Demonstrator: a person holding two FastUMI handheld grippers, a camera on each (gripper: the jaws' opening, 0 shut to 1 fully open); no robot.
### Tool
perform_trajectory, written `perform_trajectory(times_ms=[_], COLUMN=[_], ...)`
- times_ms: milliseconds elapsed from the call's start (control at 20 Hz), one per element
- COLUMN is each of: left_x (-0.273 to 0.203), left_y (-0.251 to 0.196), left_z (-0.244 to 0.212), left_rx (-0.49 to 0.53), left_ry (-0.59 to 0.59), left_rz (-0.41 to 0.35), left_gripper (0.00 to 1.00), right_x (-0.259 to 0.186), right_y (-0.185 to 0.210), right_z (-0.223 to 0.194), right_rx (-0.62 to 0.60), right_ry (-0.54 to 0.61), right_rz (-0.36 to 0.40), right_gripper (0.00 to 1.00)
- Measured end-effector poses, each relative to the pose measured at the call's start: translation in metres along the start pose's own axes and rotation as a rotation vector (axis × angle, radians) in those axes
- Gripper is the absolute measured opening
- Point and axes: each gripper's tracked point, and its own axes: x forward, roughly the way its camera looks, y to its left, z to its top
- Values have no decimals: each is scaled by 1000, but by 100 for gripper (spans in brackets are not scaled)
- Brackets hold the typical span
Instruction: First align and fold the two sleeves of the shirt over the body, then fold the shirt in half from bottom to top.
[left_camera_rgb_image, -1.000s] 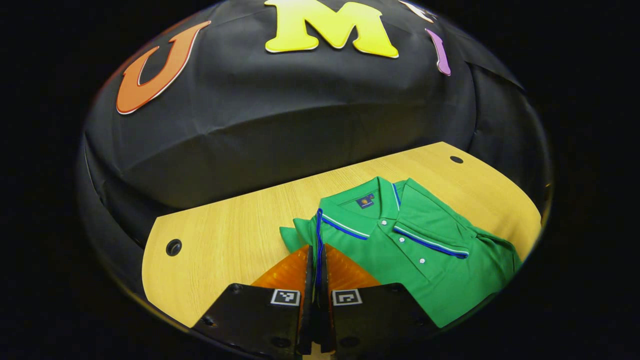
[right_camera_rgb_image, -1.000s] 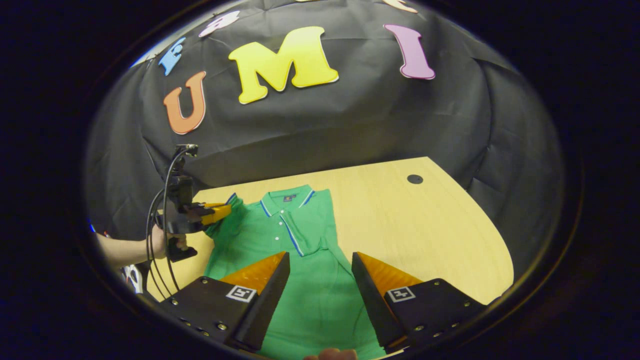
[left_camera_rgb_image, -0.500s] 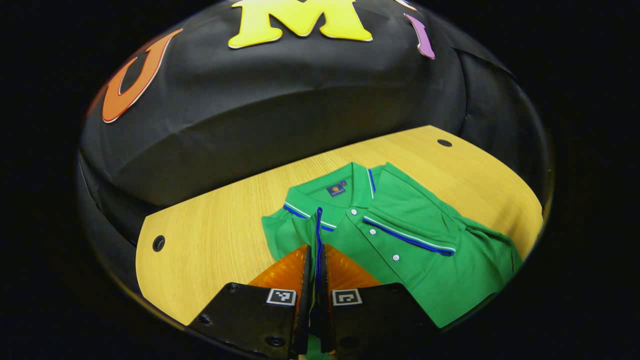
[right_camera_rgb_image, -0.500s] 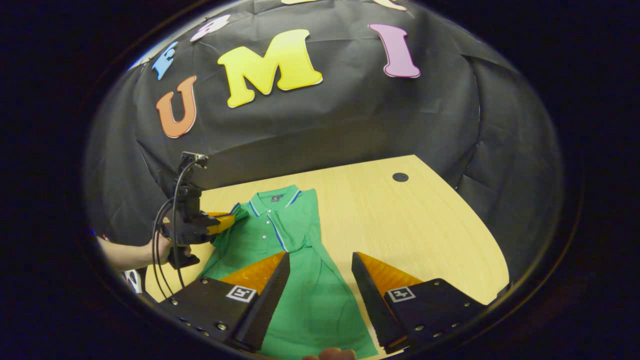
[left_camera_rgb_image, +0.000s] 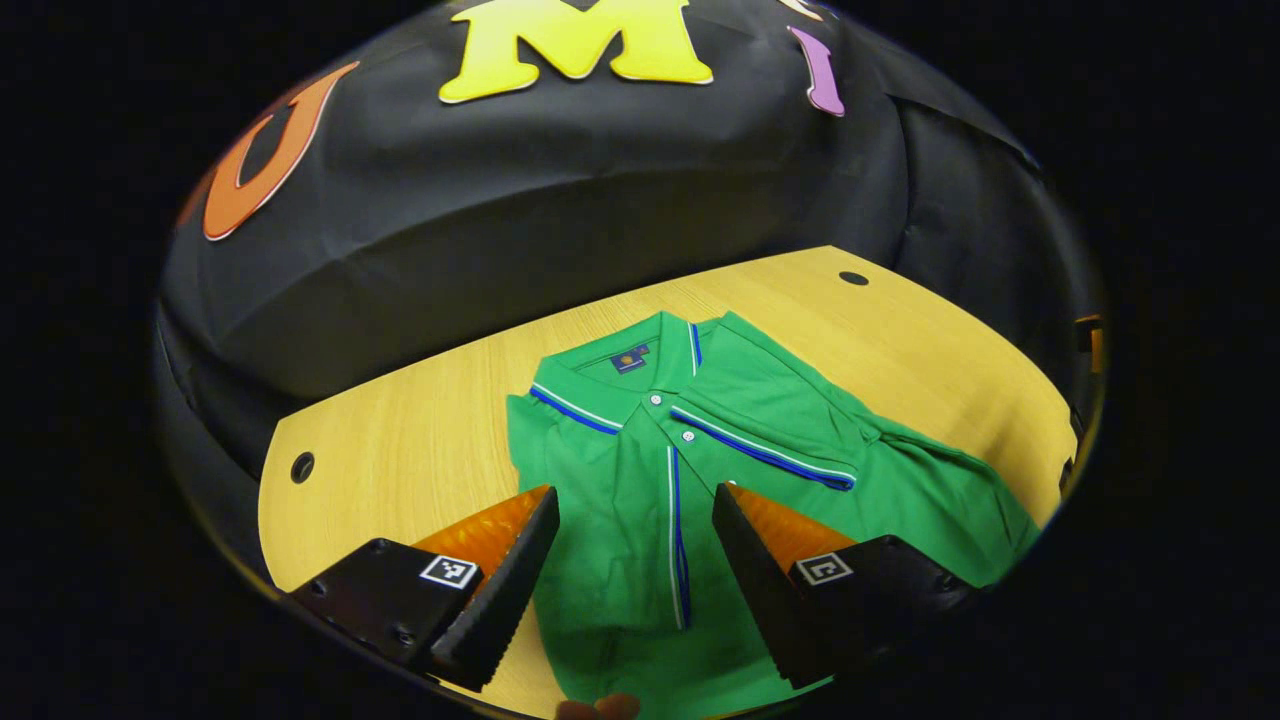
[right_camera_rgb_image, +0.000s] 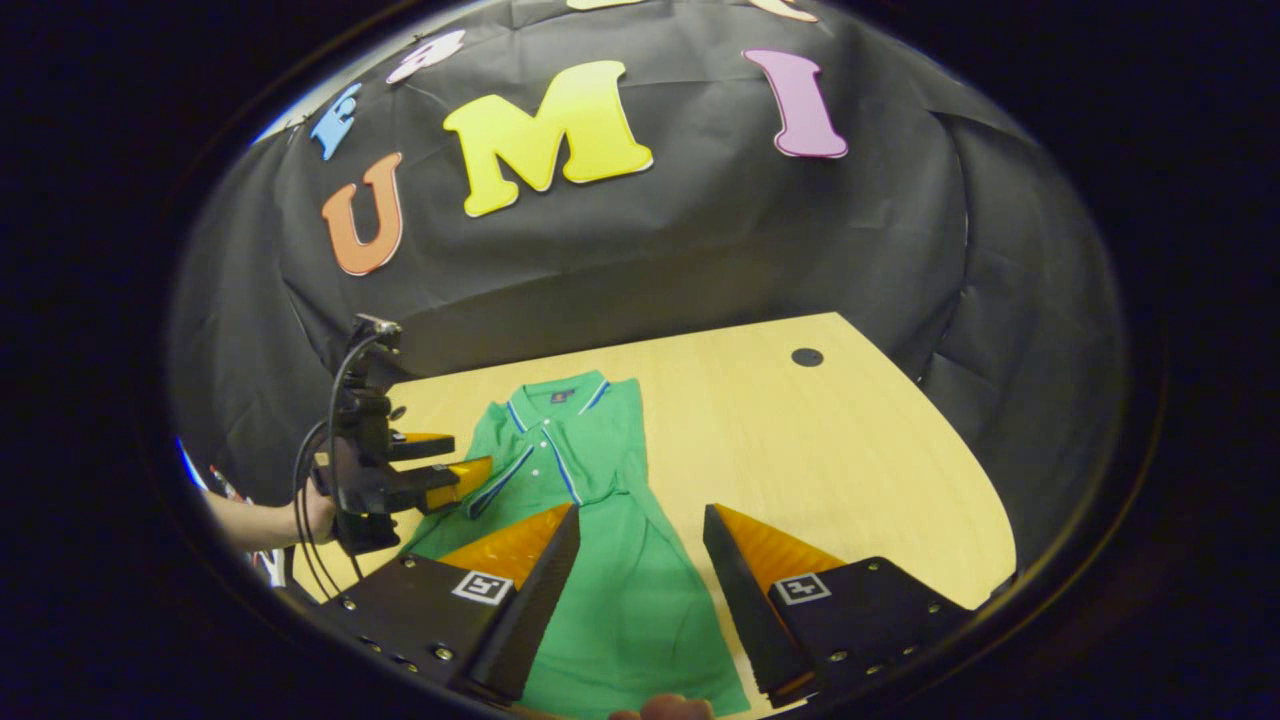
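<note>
As both sleeves seem folded, the shirt (left_camera_rgb_image: 700, 480) is seen flat on the desk (left_camera_rgb_image: 420, 440). The left claw (left_camera_rgb_image: 635, 540) and right claw (right_camera_rgb_image: 640, 555) are spread wide, empty. The hem at 6 o'clock should be gripped evenly at both corners.

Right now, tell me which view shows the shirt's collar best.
The left gripper view: the collar sits near the middle, large, with its stripes and placket buttons plain above the open left gripper. The right gripper view shows the same collar farther off and smaller, beyond the open right gripper.
</note>
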Motion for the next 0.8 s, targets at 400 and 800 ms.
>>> perform_trajectory(times_ms=[400,800], left_x=[-149,-260], left_y=[11,-50], left_z=[-114,-245], left_rx=[-148,-306], left_ry=[170,404], left_rz=[-31,-139], left_gripper=[100,100], right_x=[-14,-69], right_y=[-32,-65], right_z=[-53,-181], right_rx=[-194,-470], right_ry=[191,438], right_rz=[109,167], right_gripper=[80,80])
